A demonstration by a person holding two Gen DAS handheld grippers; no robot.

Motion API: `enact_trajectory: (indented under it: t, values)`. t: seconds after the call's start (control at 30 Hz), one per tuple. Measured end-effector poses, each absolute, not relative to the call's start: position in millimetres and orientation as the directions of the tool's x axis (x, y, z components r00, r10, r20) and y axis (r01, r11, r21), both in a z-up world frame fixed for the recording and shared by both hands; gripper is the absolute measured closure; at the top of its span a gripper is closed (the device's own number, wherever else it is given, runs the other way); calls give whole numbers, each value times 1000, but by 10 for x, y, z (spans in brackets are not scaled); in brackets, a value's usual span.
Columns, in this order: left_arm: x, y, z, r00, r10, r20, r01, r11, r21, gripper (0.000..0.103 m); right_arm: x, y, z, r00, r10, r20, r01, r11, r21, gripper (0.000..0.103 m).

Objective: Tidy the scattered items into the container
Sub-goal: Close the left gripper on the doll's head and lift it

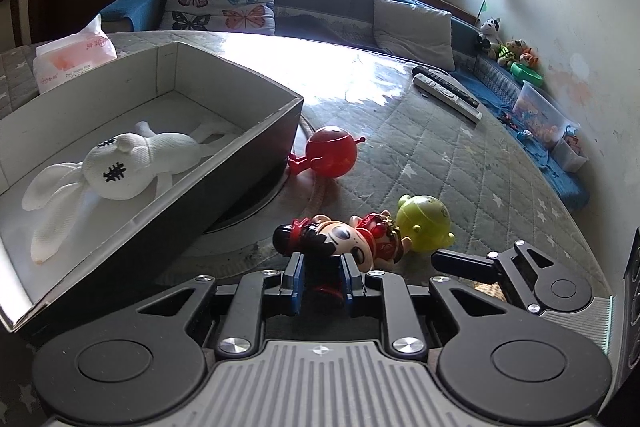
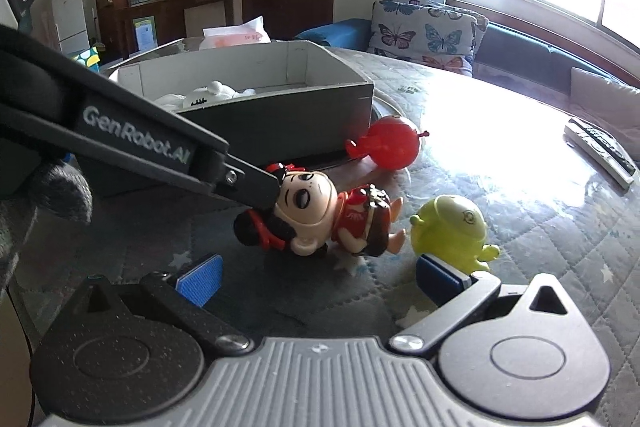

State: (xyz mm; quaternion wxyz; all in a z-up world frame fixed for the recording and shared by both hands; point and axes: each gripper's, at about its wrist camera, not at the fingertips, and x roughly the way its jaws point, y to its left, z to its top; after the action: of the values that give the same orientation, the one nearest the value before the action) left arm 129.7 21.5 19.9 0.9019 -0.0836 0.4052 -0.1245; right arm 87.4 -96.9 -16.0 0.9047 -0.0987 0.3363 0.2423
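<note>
Left wrist: left tool [image 1: 322, 277] pinches the doll figurine [image 1: 340, 239] by its hair, beside the box [image 1: 224, 183] on the table [image 1: 420, 155]; so shallow a hold may slip. Right wrist: right tool [image 2: 320, 279] spread, near the green toy [image 2: 454, 227], could nudge it.

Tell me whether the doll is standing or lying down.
Lying down. The doll rests on its side on the table, head toward the box, feet toward the green toy. The left tool is closed on its head.
</note>
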Motion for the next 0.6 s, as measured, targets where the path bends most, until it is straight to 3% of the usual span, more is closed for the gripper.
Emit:
enact_trajectory:
  t: [0.13,0.6]
  values:
    - [1321,208,205,650,-276,-708,157,960,-230,77,915,-975,-129,663,380,-645,-508,861,-15,0]
    - [1351,359,180,647,-263,-716,145,964,-222,77,1054,-819,-154,631,427,-647,-563,826,-4,0]
